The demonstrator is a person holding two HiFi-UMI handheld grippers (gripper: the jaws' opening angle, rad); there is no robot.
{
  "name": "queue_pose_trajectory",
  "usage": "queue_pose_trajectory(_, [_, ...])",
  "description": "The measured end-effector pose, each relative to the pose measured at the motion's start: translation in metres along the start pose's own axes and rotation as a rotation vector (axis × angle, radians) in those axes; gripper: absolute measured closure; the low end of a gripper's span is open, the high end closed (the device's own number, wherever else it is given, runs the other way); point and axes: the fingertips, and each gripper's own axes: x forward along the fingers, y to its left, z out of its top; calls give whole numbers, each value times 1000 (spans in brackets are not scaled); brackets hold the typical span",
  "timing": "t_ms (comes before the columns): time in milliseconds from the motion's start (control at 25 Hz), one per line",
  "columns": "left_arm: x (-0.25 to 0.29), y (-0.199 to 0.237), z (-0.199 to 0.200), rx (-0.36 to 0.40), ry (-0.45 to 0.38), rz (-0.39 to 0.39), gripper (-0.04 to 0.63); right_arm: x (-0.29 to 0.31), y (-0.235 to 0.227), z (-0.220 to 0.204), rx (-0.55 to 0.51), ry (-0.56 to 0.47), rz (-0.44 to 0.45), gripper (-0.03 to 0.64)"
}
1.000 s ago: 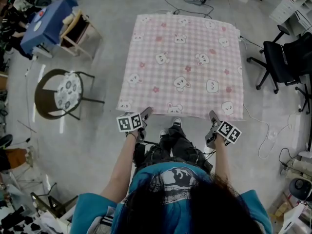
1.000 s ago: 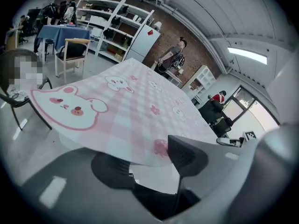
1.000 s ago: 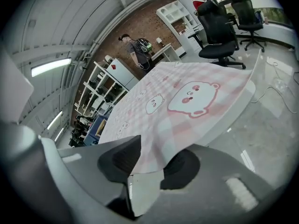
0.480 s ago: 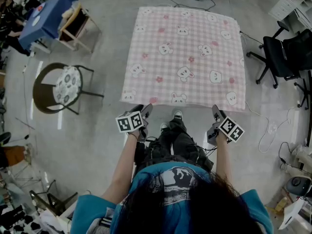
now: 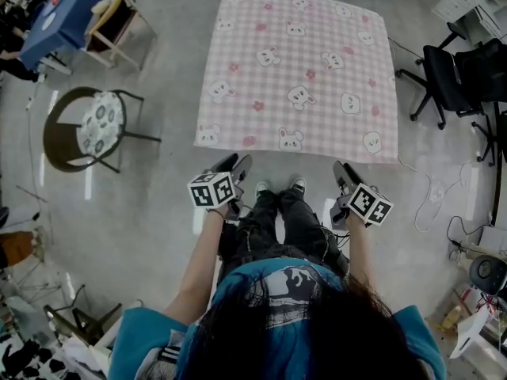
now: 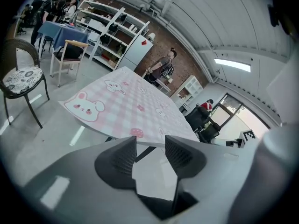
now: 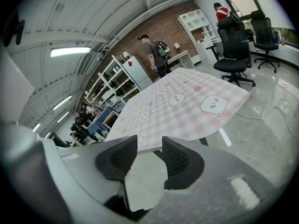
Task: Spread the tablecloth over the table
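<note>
The pink checked tablecloth (image 5: 297, 70) with bunny prints lies flat over the table, its near edge hanging just ahead of me. My left gripper (image 5: 235, 164) stands open a short way back from the cloth's near left corner, nothing between its jaws. My right gripper (image 5: 342, 171) is open too, back from the near right part of the edge. In the left gripper view the tablecloth (image 6: 133, 111) is beyond the empty left gripper (image 6: 149, 149). The right gripper view shows the tablecloth (image 7: 180, 106) past the empty right gripper (image 7: 149, 155).
A round-backed chair (image 5: 83, 133) stands to the left, with a blue table (image 5: 55, 22) and a wooden chair (image 5: 111, 26) farther back. A black office chair (image 5: 455, 77) is at the right, cables (image 5: 428, 200) on the floor. A person (image 6: 163, 66) stands beyond the table's far end.
Both grippers held the cloth's near edge a second ago. They have let it go, opened and drawn back from the table; the cloth now rests flat.
</note>
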Motion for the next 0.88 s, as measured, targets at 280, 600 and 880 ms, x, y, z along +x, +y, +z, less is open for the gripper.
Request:
queue_pose_trajectory(280, [-6, -39, 16, 53, -81, -59, 413, -1, 66, 17, -105, 25, 211, 453])
queue_pose_trajectory(600, [-29, -92, 28, 94, -170, -124, 443, -26, 116, 18, -187, 70, 409, 465])
queue_pose_trajectory(880, [-45, -169, 8, 180, -196, -203, 477, -72, 113, 3, -248, 81, 502, 479])
